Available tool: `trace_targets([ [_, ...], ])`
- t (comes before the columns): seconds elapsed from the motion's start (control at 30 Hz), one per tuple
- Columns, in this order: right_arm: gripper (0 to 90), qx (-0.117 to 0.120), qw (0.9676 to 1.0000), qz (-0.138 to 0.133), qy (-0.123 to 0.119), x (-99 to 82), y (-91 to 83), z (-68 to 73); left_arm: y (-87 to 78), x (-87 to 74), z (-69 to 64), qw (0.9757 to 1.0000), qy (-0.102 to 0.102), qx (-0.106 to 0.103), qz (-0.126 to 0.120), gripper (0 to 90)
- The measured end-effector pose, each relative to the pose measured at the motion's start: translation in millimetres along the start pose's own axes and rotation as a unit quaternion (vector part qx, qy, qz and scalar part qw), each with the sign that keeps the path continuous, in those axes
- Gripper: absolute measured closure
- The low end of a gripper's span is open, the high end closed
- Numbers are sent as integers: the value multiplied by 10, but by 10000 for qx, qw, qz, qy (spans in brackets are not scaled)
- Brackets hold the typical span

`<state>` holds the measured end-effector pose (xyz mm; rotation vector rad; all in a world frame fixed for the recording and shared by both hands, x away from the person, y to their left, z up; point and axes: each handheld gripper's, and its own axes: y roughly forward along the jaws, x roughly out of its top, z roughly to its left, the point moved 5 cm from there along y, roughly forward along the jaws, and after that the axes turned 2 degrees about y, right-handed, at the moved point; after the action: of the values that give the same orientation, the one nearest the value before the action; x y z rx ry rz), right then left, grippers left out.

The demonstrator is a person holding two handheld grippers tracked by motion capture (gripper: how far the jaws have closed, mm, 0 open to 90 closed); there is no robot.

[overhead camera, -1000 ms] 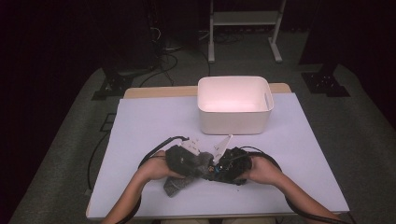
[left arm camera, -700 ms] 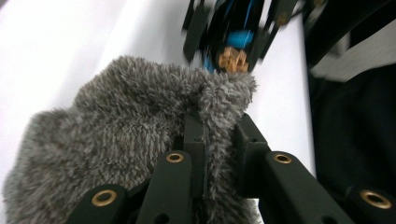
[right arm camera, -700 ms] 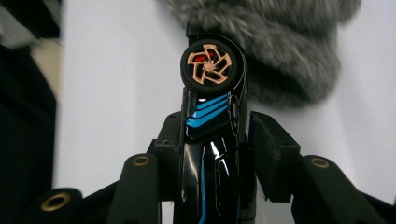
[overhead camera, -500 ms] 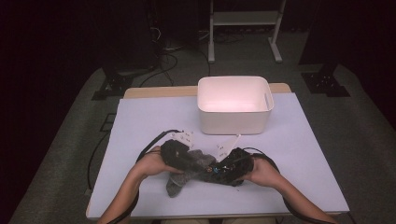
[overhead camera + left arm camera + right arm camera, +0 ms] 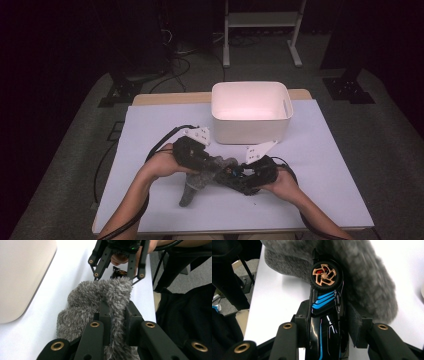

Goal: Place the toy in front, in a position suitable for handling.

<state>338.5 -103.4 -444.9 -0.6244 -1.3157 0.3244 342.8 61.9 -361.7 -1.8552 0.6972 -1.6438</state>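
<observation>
— Grey fuzzy sock (image 5: 100,297), is it clamped?
— Yes, the left tongs (image 5: 117,322) are pinching its edge, holding it just above the white surface (image 5: 150,130).
— And the right tongs (image 5: 329,322)?
— Pressed on a black toy car (image 5: 325,312) with blue stripes and a copper wheel, its nose against the sock's opening.
— Where do the two meet?
— Near the front edge, between the hands.
— Anything farther back?
— A white bin (image 5: 250,127), standing apart near the far edge.
</observation>
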Motion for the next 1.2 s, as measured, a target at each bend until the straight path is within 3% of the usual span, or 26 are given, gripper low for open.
trace_targets([
  [0.1,569,-12,9998,-189,101,-51,-63,-20,8,17,-14,10000,36,-10,48,797],
  [0.23,568,-41,9997,-228,125,-72,-101,-26,-8,86,-59,9999,150,-31,20,796],
  [0.5,566,-162,9998,-67,-14,-74,-172,22,173,110,-112,9993,268,-152,190,791],
  [0.77,564,-338,9992,122,-179,-90,-302,37,337,152,-120,9990,285,-312,113,790],
  [1.0,564,-400,9988,161,-242,-139,-460,53,269,176,-83,9995,247,-153,123,786],
  [1.2,564,-395,9988,142,-238,-170,-513,80,205,384,-156,9985,448,-284,-153,787],
])
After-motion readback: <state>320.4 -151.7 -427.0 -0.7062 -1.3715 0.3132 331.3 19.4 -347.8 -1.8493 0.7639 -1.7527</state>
